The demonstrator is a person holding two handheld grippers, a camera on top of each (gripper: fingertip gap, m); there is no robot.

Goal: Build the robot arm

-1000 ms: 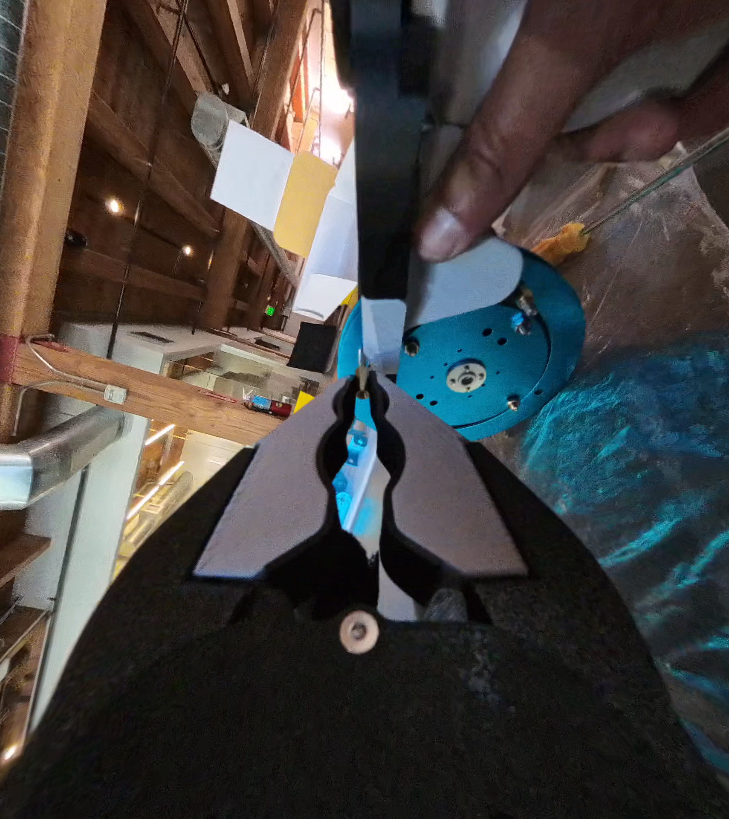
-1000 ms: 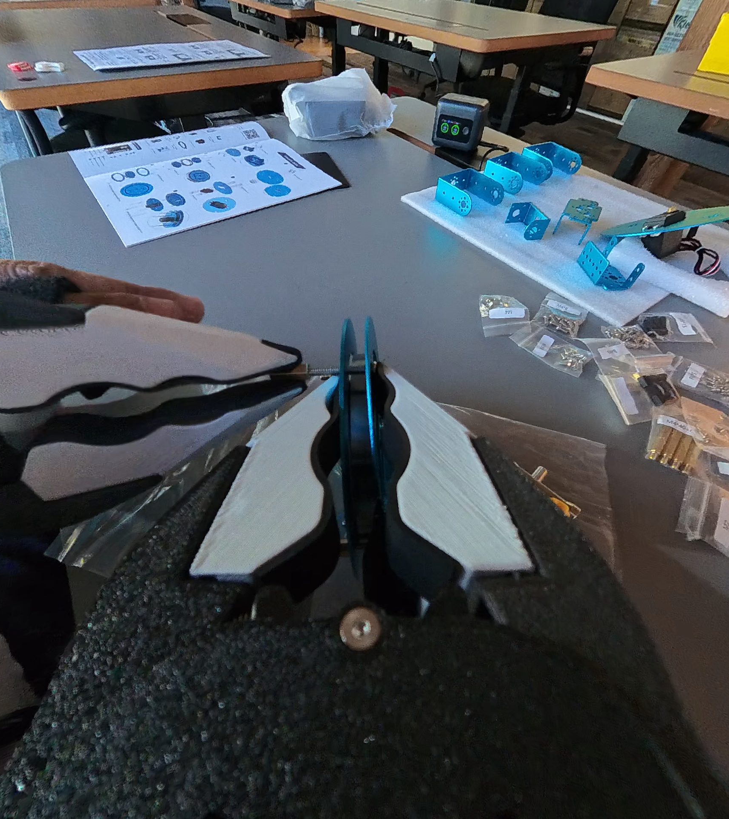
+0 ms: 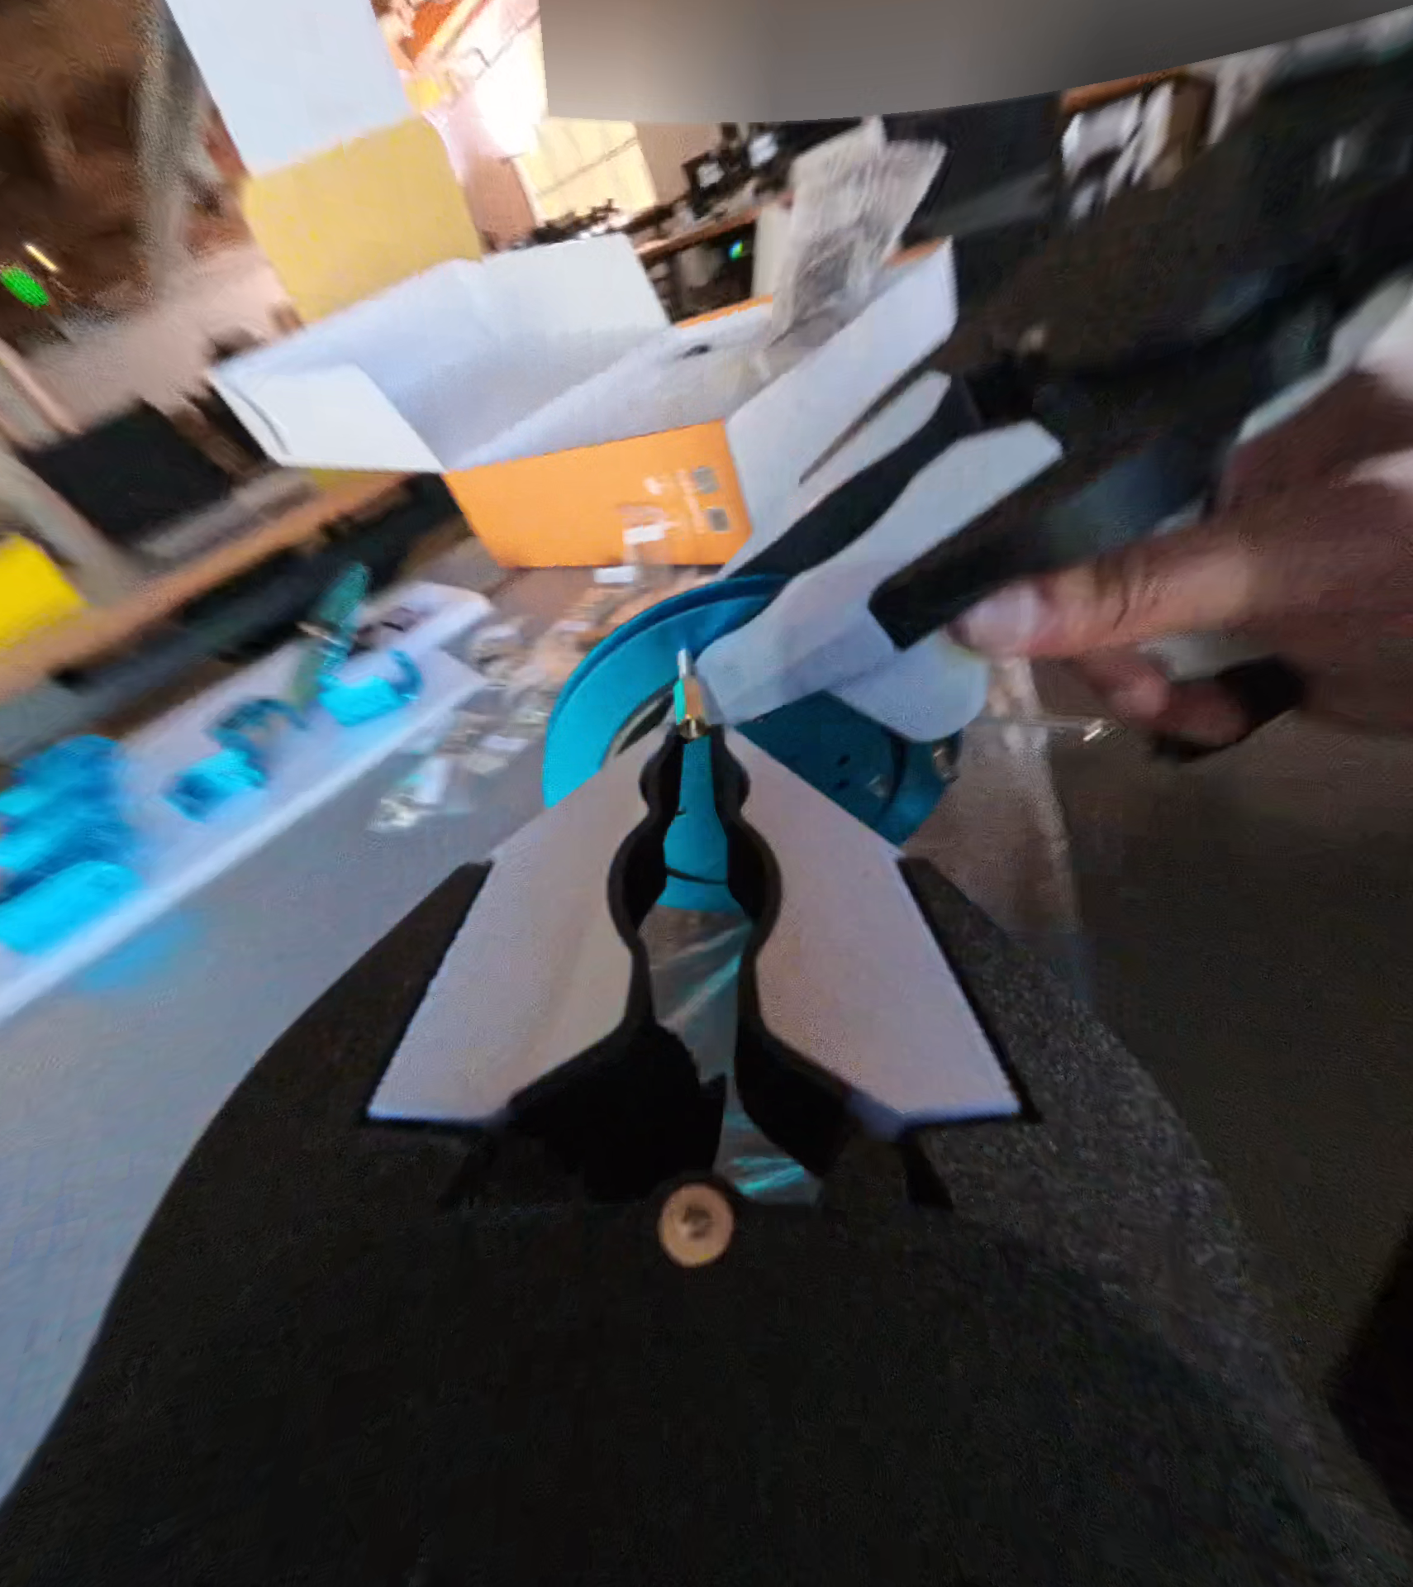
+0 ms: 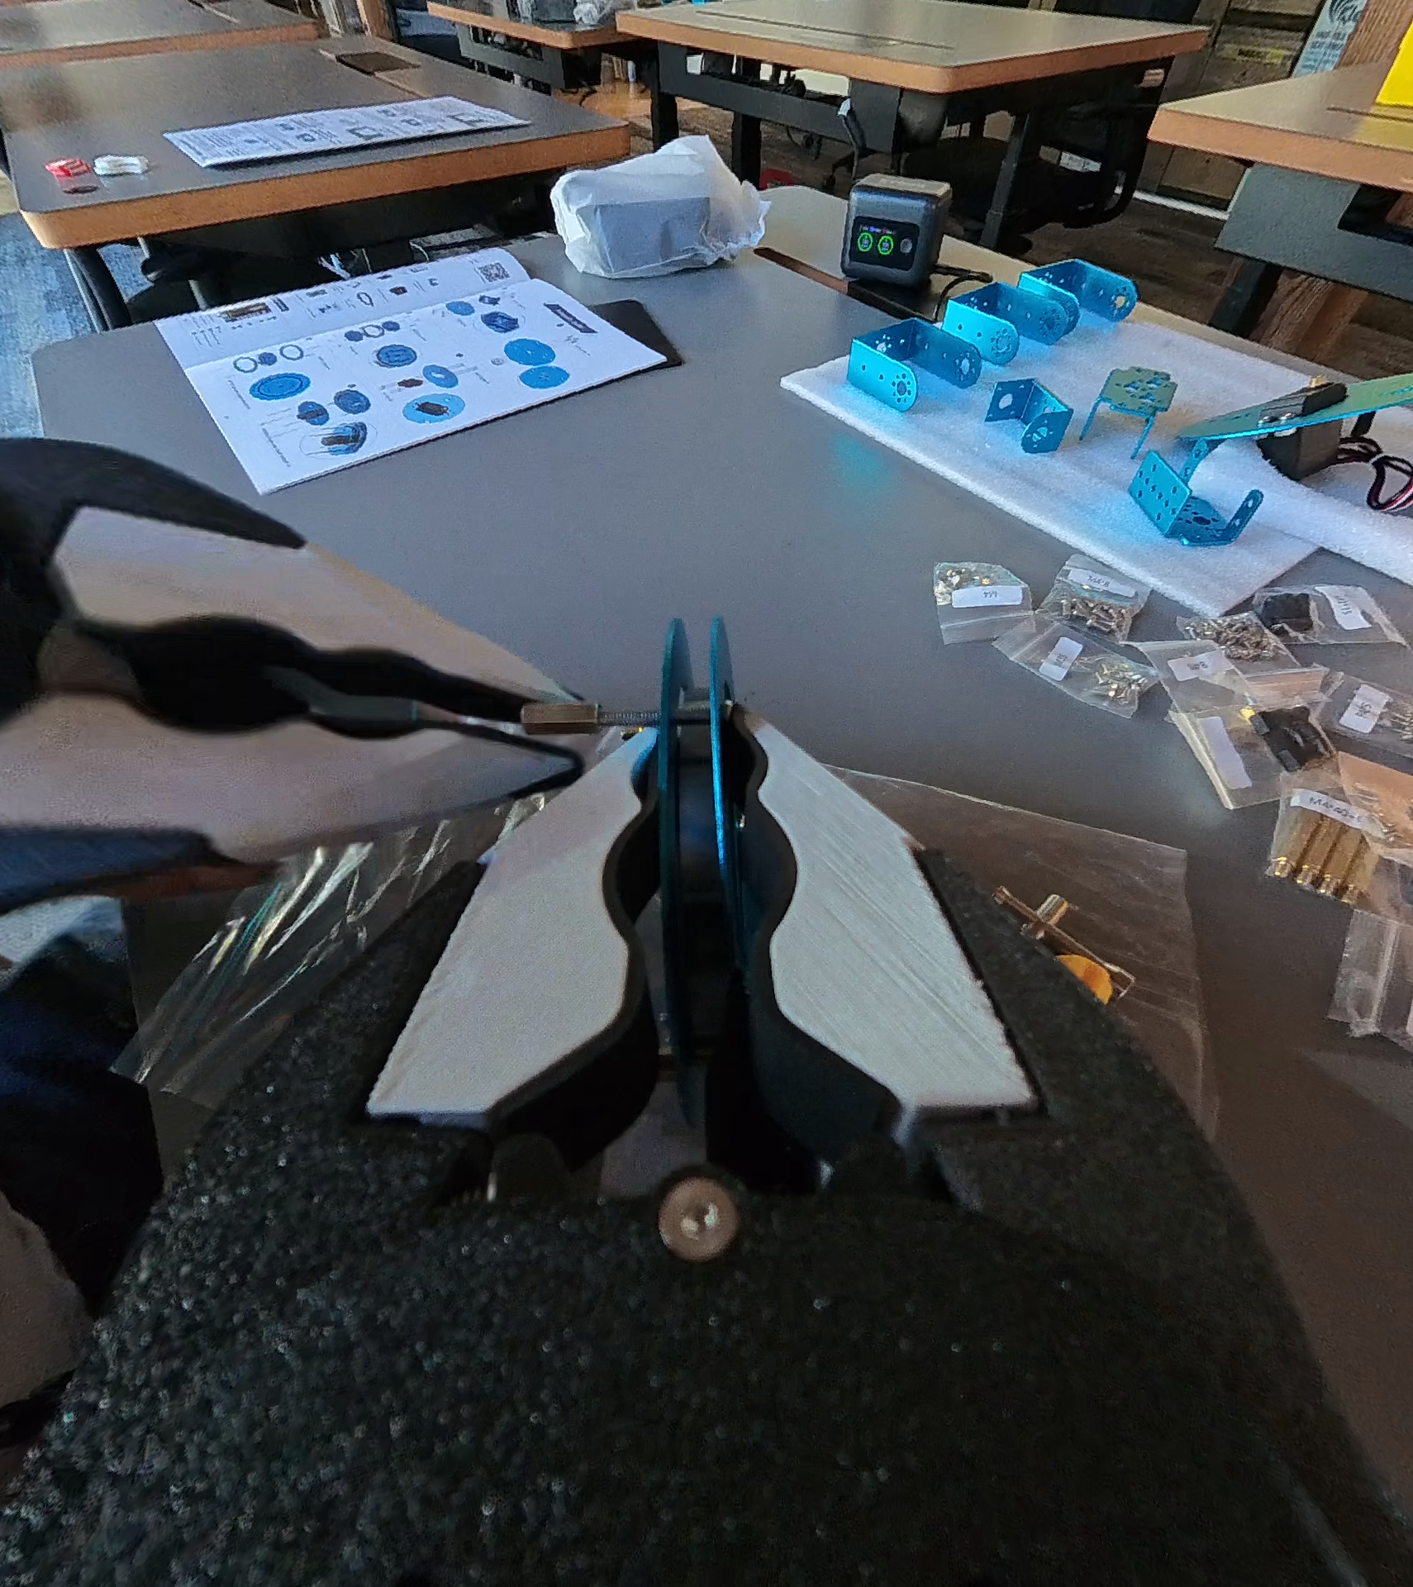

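While the right gripper (image 4: 690,730) clamps a blue double-disc assembly (image 4: 693,687) edge-on above the grey table (image 4: 686,532), the left gripper (image 3: 693,745) pinches a brass standoff (image 4: 559,715) — its thread touching the near-left disc. Far right — blue brackets (image 4: 913,361) on white foam (image 4: 1055,494), bagged hardware (image 4: 1106,670).

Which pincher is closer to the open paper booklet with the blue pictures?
Left. The left gripper, pinching a small brass post, sits just in front of the booklet. The right gripper, clamping the blue discs, sits farther to the booklet's right.
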